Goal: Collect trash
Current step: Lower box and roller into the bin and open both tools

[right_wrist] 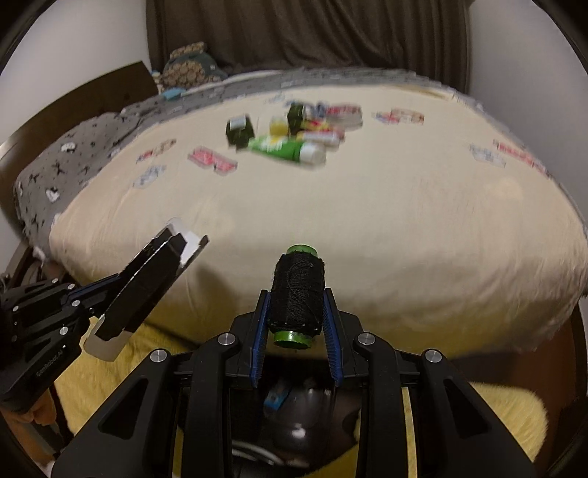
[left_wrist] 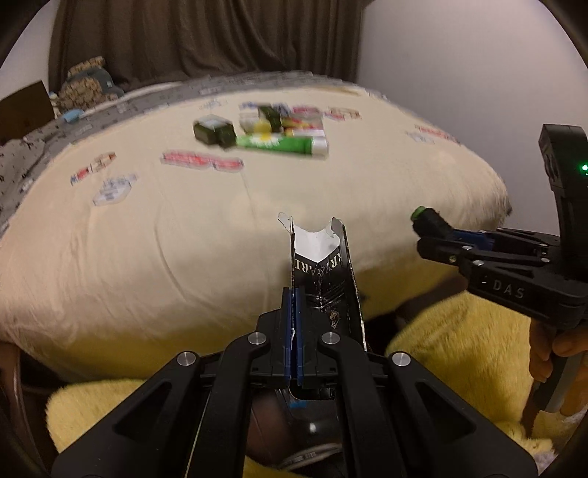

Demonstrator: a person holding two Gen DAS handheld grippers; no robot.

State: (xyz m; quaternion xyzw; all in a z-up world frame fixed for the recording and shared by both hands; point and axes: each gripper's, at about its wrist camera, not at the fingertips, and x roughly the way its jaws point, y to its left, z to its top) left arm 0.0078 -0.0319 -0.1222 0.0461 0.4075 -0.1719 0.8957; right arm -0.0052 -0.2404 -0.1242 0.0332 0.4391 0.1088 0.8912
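My left gripper (left_wrist: 293, 294) is shut on the wall of an opened black carton (left_wrist: 323, 272) with a white inside, held above the near edge of the bed; it also shows in the right wrist view (right_wrist: 147, 290). My right gripper (right_wrist: 296, 298) is shut on a black thread spool (right_wrist: 297, 294) with green ends; the spool also shows in the left wrist view (left_wrist: 428, 220), to the right of the carton. A pile of trash lies far across the bed: a green tube (left_wrist: 283, 144), a dark box (left_wrist: 215, 131) and small packets (left_wrist: 279, 119).
The bed has a cream cover (left_wrist: 147, 228) with printed labels, and a grey patterned sheet (right_wrist: 73, 158) at its left side. A yellow furry blanket (left_wrist: 459, 349) lies below the grippers. Dark curtains (right_wrist: 312, 33) hang behind, and a patterned bundle (right_wrist: 187, 70) sits at the far left.
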